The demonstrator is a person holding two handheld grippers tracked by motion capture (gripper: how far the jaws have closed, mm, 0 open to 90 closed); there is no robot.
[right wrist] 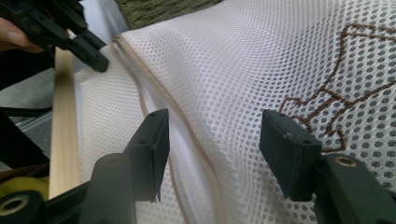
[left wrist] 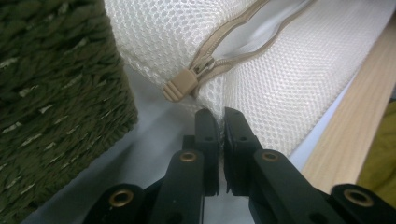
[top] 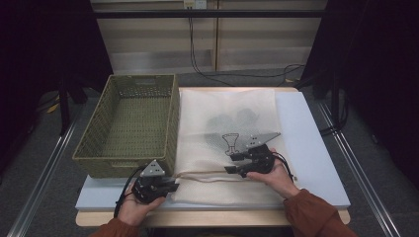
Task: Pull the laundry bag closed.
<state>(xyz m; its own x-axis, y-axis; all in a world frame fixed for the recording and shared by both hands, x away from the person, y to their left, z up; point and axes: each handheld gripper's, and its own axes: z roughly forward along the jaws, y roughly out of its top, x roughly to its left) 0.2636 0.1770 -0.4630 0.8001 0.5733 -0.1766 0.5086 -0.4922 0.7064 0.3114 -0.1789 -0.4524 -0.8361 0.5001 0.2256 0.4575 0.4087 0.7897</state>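
The white mesh bag (top: 227, 143) lies flat on the bench (top: 306, 148) beside the green basket (top: 129, 126), left gripper (left wrist: 220, 114) jaws clamped on its corner by the zip pull (left wrist: 180, 86), right gripper (right wrist: 210, 135) jaws apart over its zip.

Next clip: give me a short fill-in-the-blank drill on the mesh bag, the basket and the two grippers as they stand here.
1. The left gripper is shut on the corner of the mesh bag, just beside the beige zipper ____.
2. The right gripper hangs over the mesh with its jaws ____.
3. The woven basket lying to the left of the bag is ____ in colour.
4. The brown outline on the bag is ____ into the mesh.

Missing words: pull; open; green; stitched
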